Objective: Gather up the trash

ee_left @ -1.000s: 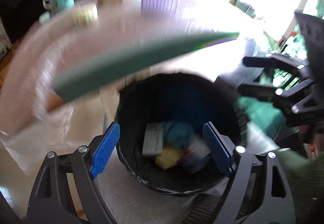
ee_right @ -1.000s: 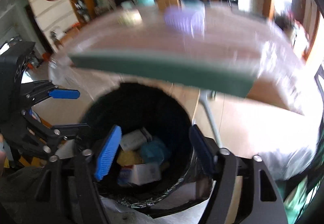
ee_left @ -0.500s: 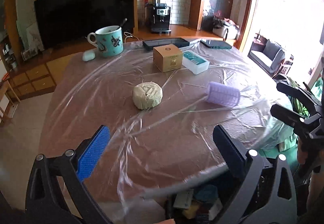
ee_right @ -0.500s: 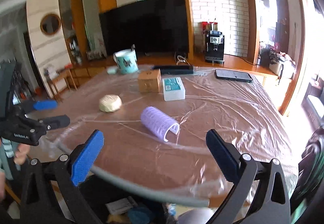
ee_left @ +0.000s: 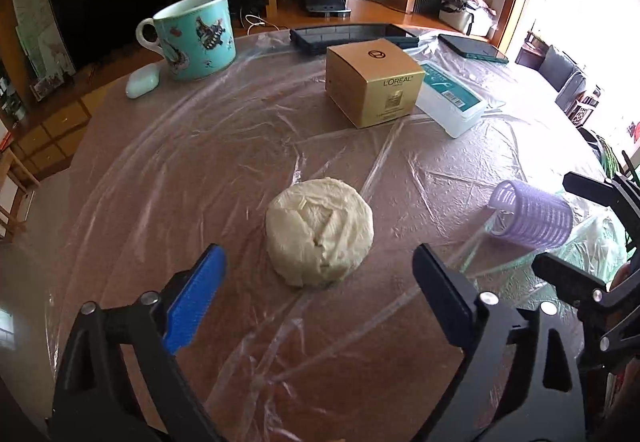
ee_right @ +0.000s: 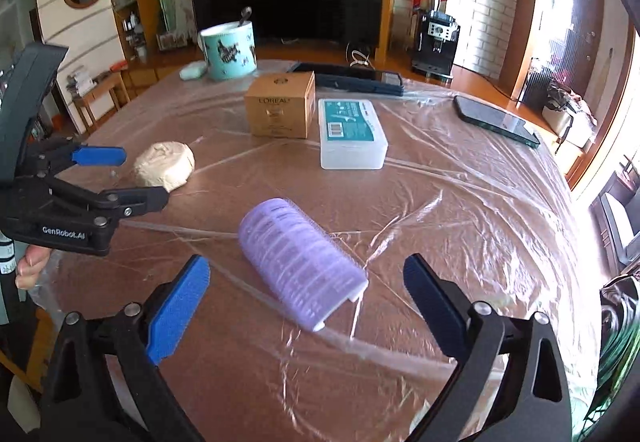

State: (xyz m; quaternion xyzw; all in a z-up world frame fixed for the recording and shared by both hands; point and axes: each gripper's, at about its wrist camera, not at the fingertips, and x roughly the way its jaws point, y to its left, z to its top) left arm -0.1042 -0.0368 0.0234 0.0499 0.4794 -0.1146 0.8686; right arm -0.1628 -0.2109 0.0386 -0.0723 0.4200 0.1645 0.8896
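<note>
In the left wrist view the left gripper (ee_left: 320,298) fills the bottom of the frame, its jaws spread wide with nothing between them. Just beyond, at the centre of the frame, a pale crumpled wad (ee_left: 320,232) lies on the table (ee_left: 160,182), which is covered in wrinkled clear plastic film. To the right of the wad a purple hair roller (ee_left: 530,216) lies on its side, close to the right gripper's black fingers at the right edge.

In the right wrist view the right gripper (ee_right: 306,298) is also wide open and empty at the bottom, with the roller (ee_right: 298,262) lying just ahead of the gap between its fingers. The left gripper (ee_right: 116,178) reaches in from the left edge beside the wad (ee_right: 164,164).

Farther back, in the upper middle, a gold cardboard box (ee_left: 374,84) stands touching or just beside a flat white plastic case (ee_left: 450,98) with a teal label. A teal mug (ee_left: 196,38) holding a spoon stands at the upper left, with a small white earbud case (ee_left: 143,81) beside it. Dark tablets (ee_left: 352,36) and a phone (ee_right: 496,120) lie at the far edge. Nothing lies between either gripper and the item before it.
</note>
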